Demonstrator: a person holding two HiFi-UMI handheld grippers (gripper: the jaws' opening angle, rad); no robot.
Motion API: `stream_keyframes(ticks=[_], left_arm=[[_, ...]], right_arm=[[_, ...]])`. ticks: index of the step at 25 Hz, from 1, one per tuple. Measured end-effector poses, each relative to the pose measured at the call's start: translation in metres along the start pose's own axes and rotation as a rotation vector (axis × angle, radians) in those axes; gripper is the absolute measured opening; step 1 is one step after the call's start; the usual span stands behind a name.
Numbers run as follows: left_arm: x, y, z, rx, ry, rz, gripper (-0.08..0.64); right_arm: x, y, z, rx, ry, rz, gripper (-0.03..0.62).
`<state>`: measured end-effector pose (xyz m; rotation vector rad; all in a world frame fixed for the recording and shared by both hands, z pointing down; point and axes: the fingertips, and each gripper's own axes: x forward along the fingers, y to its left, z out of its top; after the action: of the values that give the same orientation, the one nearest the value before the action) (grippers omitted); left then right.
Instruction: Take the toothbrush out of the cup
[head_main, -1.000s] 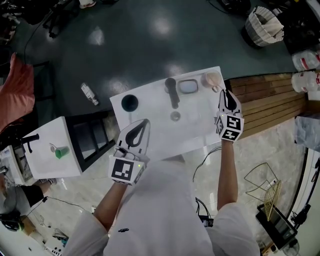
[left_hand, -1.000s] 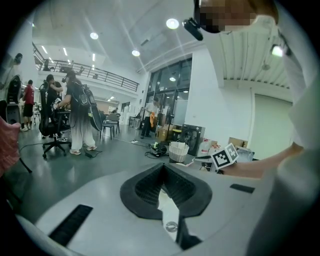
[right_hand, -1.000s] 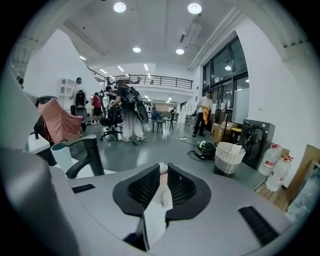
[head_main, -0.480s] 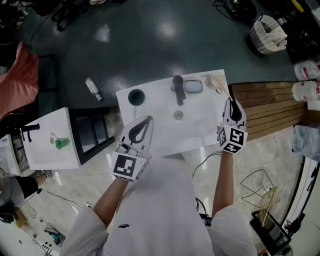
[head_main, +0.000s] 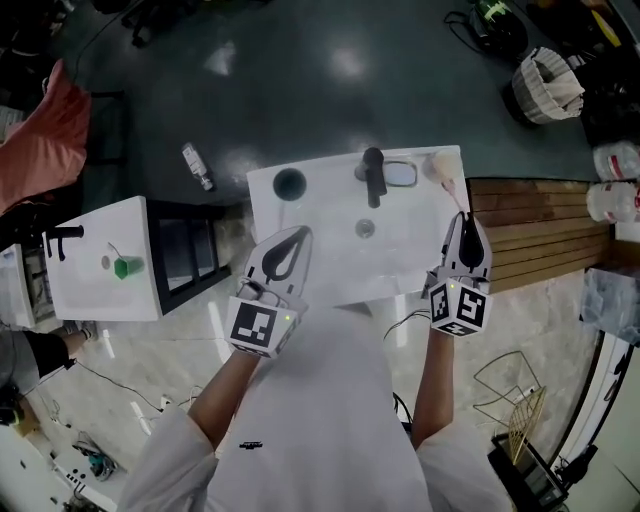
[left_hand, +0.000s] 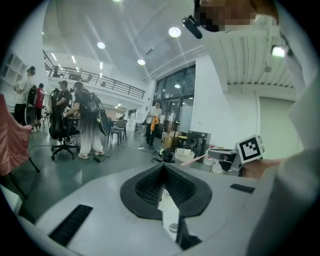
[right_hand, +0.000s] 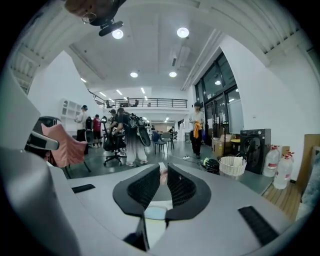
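Observation:
A peach cup (head_main: 437, 163) stands at the far right corner of the white table (head_main: 330, 270). A thin pink toothbrush (head_main: 455, 198) runs from beside the cup back to my right gripper (head_main: 466, 220), which is shut on it. In the right gripper view its pink and white end (right_hand: 162, 172) sticks up between the pads. The left gripper view shows the toothbrush (left_hand: 195, 159) as a slanted pink stick. I cannot tell whether its far tip is still inside the cup. My left gripper (head_main: 299, 235) hovers over the table's near left edge, shut (left_hand: 162, 167) and empty.
On the table's far side are a black cup (head_main: 288, 183), a black upright object (head_main: 373, 176) and a clear dish (head_main: 399, 174). A white side table (head_main: 95, 285) with a green item (head_main: 125, 267) stands left. A wooden bench (head_main: 530, 225) is at the right.
My right gripper has drawn back from the peach cup towards me and risen, with the toothbrush in it. The left gripper has shifted only a little.

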<state>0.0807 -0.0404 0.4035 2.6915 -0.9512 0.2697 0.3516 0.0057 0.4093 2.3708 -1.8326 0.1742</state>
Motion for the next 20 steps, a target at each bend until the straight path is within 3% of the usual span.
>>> stream_keyframes(ticks=[4,10,20], left_arm=[[-0.012,0.007,-0.001,0.000,-0.019,0.028,0.003],[-0.029,0.022,-0.011,-0.015,-0.022,0.082,0.003],[-0.058,0.047,-0.018,-0.048,-0.021,0.179,0.003]], right_arm=[[-0.010,0.034,0.012,-0.053,-0.044,0.048,0.038],[-0.020,0.094,0.029,-0.090,-0.104,0.183,0.038],[-0.024,0.193,0.030,-0.060,-0.113,0.441,0.038]])
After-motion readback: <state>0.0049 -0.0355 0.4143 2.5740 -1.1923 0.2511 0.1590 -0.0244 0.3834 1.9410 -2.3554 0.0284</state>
